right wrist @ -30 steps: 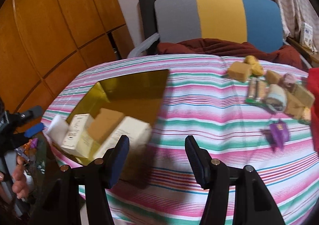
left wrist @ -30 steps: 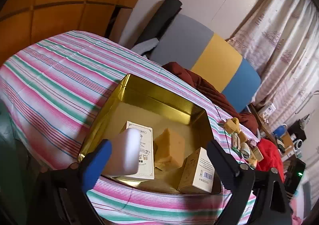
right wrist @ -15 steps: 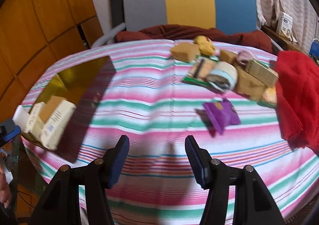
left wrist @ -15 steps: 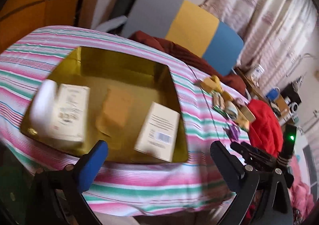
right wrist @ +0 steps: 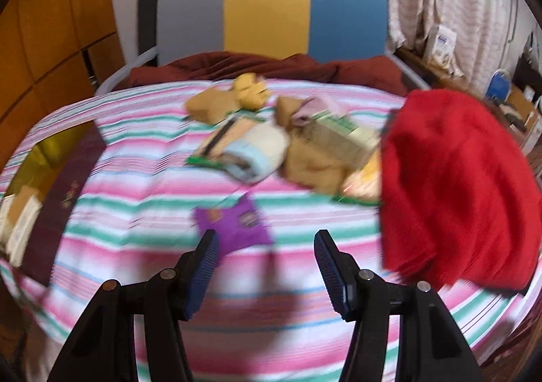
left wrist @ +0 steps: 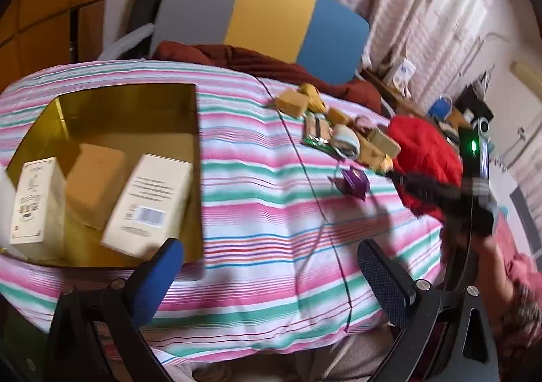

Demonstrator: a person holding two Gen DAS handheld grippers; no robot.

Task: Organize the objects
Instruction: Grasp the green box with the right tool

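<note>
A gold tin (left wrist: 128, 104) lies on the striped tablecloth (left wrist: 271, 212) at the left. It holds two cream boxes (left wrist: 149, 205) and a tan block (left wrist: 95, 185). A heap of small items (right wrist: 291, 144) lies toward the far right, and a purple packet (right wrist: 237, 222) sits nearer. My left gripper (left wrist: 271, 253) stands open over bare cloth, right of the tin. My right gripper (right wrist: 266, 239) is open and empty just short of the purple packet, which shows past its left finger. The right gripper's body (left wrist: 440, 192) appears blurred at the right of the left wrist view.
A red cloth (right wrist: 457, 185) lies at the table's right edge beside the heap. Behind the table stand a grey, yellow and blue chair back (right wrist: 271, 9) and a dark red fabric (right wrist: 264, 66). Wooden panels (left wrist: 44, 9) are at the left, curtains at the right.
Both views have swept rightward from the tin toward the heap. The white thing by the left finger has dropped out of sight. The purple packet now sits close before the right gripper.
</note>
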